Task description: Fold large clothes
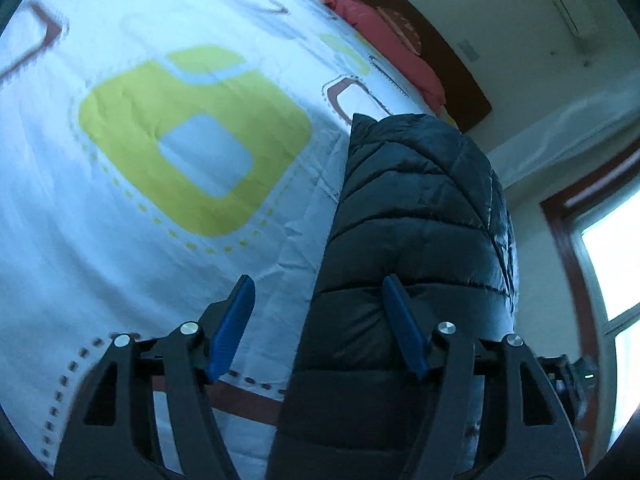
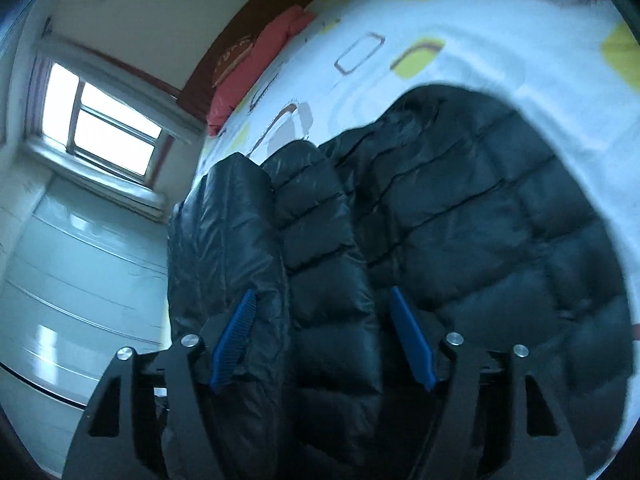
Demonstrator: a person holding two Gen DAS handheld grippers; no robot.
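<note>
Nearest, left view: left hand-held gripper (image 1: 318,328) spread wide, nothing clamped, blue fingers (image 1: 232,332) apart. Between them, toward the right finger, a folded strip of the black puffer jacket (image 1: 420,216), long axis running straight ahead along the fingers and away from the camera. Left finger over bare bed cover (image 1: 120,208); right finger over, perhaps touching, the quilted fabric; contact not resolved.

Nearest, right view: right hand-held gripper (image 2: 322,334) likewise spread wide, empty. A sleeve or folded panel (image 2: 316,240) lying lengthwise in the gap between the fingers, and a second raised fold (image 2: 224,232) beside the left finger at the bed's edge. Main body of the jacket (image 2: 500,216) spread to the right of the gripper and ahead of it, flat on the cover, quilting seams crossing the line of the fingers.

Governing relation: jacket directly under and ahead of both grippers, its folded strips parallel to the fingers. Right gripper judged the nearer, set over the bulk of the garment; left gripper at one long edge only. Probable next move, judged from the open jaws straddling fabric: closing on a fold and carrying it across the body.

Middle distance: white cover with green and brown squares.

Far: red pillow (image 1: 384,36) against a dark headboard (image 1: 452,68); window (image 2: 108,124) beyond the bed.
</note>
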